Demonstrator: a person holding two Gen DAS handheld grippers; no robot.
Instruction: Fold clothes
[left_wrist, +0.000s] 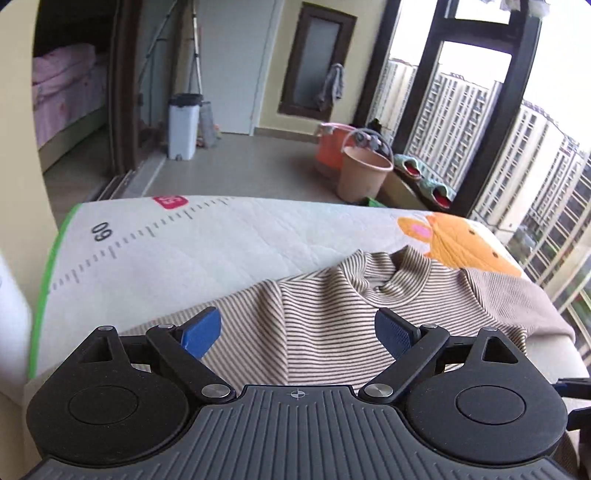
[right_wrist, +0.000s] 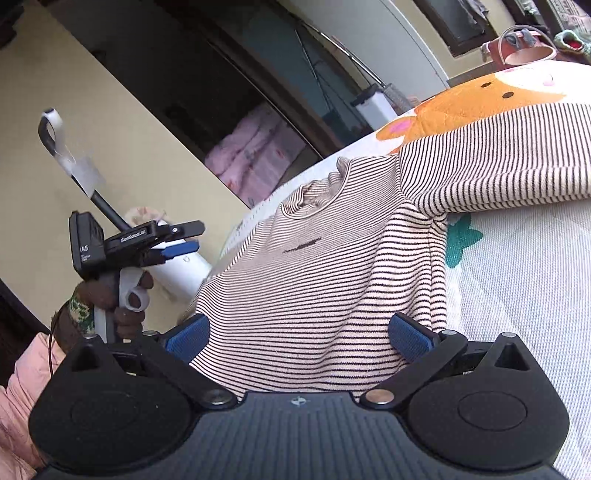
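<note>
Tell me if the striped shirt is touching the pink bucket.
Apart. The left wrist view shows the striped shirt lying on the quilted mat, while the pink bucket stands on the floor beyond the mat's far edge.

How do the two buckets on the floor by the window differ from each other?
The orange bucket is a brighter, redder colour; the pale pink bucket is a dull beige-pink. The orange bucket stands farther back and is partly hidden; the pale pink bucket stands in front, its side in full view. A thin handle arches over the pale pink one; none is clear on the orange. Both are upright, round and open-topped.
</note>
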